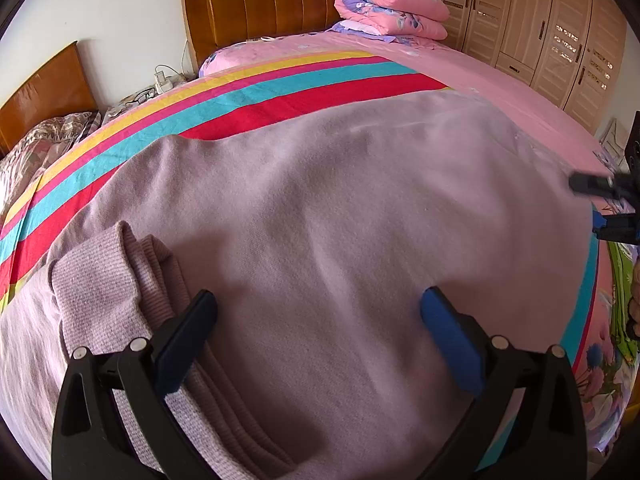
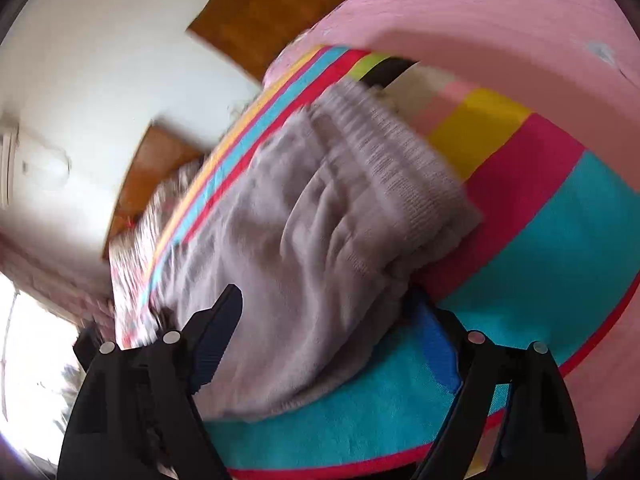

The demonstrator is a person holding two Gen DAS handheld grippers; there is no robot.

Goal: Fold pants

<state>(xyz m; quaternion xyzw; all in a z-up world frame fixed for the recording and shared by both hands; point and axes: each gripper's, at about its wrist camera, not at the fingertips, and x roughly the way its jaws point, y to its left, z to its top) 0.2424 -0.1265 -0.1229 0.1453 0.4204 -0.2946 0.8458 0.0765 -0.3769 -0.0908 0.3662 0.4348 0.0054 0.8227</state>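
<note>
In the left wrist view, the pants (image 1: pixel 320 240) lay spread flat on the striped sheet (image 1: pixel 280 88) that covered the near part of the bed (image 1: pixel 500 80). They were a soft, pale purple. Their ribbed cuffs (image 1: pixel 120 280) were bunched up near the bed's left edge. The left gripper (image 1: pixel 318 320) hung just over the pants with its jaws wide apart, and nothing was pinched between them. One finger was close by the cuffs. The right gripper (image 1: pixel 600 200) peeked in at the right side, beside the far end of the pants. A rolled pink quilt (image 1: pixel 392 4) sat at the head of the bed, by the brown headboard (image 1: pixel 260 4). A wooden wardrobe (image 1: pixel 540 28) stood past the bed's right edge.

In the right wrist view, the picture was blurry and tipped over. The ribbed waistband (image 2: pixel 400 160) of the pants (image 2: pixel 280 240) lay on the striped sheet (image 2: pixel 560 220). The right gripper (image 2: pixel 332 328) had its jaws apart, not squeezing anything. The edge of the pants lay between its two fingers, and one blue pad was partly hidden under the cloth.
</note>
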